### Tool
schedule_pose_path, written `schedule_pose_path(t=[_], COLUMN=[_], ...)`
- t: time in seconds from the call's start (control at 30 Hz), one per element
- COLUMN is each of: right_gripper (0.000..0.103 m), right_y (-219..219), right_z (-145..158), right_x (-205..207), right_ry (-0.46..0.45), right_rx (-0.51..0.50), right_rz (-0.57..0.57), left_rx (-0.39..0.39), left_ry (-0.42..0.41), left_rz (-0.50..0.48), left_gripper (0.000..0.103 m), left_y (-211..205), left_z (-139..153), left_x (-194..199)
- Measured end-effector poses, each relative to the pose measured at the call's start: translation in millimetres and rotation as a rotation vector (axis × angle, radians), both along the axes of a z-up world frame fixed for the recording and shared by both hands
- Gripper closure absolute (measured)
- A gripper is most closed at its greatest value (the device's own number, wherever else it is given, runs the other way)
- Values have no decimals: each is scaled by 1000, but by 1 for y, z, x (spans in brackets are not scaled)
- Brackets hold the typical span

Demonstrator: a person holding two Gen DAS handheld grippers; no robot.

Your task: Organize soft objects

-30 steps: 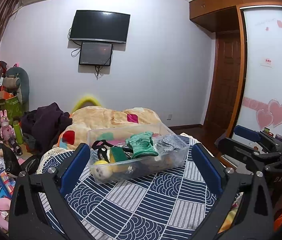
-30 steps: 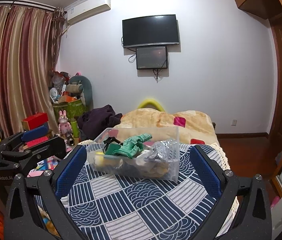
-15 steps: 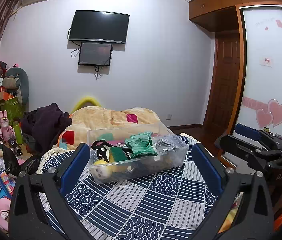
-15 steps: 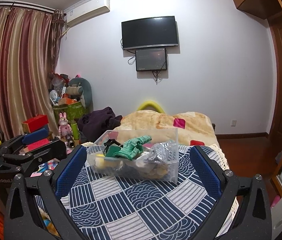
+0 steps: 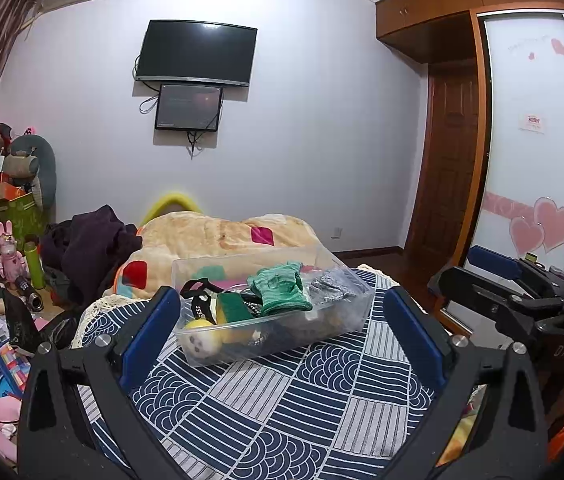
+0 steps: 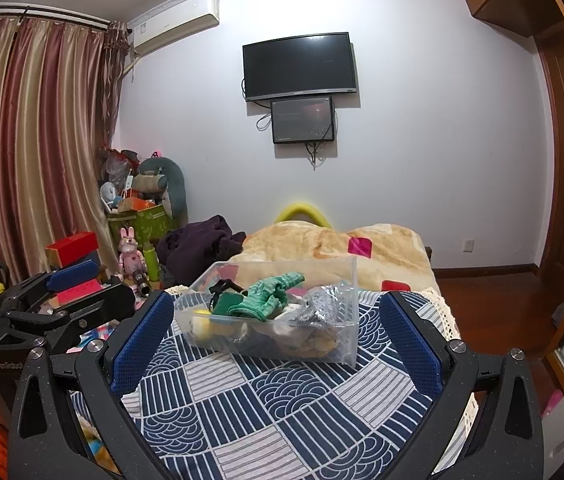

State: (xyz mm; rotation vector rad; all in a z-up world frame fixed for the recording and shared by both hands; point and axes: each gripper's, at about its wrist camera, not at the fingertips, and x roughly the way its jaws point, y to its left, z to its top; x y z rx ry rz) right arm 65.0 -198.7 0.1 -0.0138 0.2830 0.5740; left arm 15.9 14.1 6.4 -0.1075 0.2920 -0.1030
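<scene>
A: Entry, left to right. Left gripper (image 5: 282,316): jaws spread wide, nothing between them, held back from the clear plastic bin (image 5: 272,312), which sits on the blue-and-white patterned bedspread (image 5: 282,400).

B: Bin contents, same order?

A: Pale plush ball (image 5: 201,338) at the left front corner, black strap (image 5: 198,294) behind it, a yellow-and-green piece beside that, green knit glove (image 5: 282,286) on top at centre, silvery grey bundle (image 5: 328,286) at the right end. What lies under them is too muddled through the plastic wall to name.

B: Right gripper?

A: Right gripper (image 6: 278,322): also fully parted, empty, level with the bin's near wall but short of it. From this view the glove (image 6: 270,294) drapes over the heap.

B: Step in hand?

A: Judgement only: soft things are gathered in the bin and no loose one shows on the bedspread. That fits a bin just filled, or a full one waiting to be sorted out. Cannot settle which, so no move prescribed; any grasp would need a gripper brought closer over the rim.
</scene>
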Motion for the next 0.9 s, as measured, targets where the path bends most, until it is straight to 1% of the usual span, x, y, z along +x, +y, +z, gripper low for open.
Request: schedule_pose_path(t=[0.37, 0.9], right_gripper=[0, 0], right_y=[1, 4], right_z=[-1, -3], right_x=[0, 2], right_ry=[4, 19], right_rx=[0, 3], right_rz=[2, 12], left_rx=[-11, -6], left_ry=[-5, 15], left_rz=[-9, -13], left_gripper=[0, 0], left_y=[2, 1], left_z=[1, -1], left_x=[-2, 0])
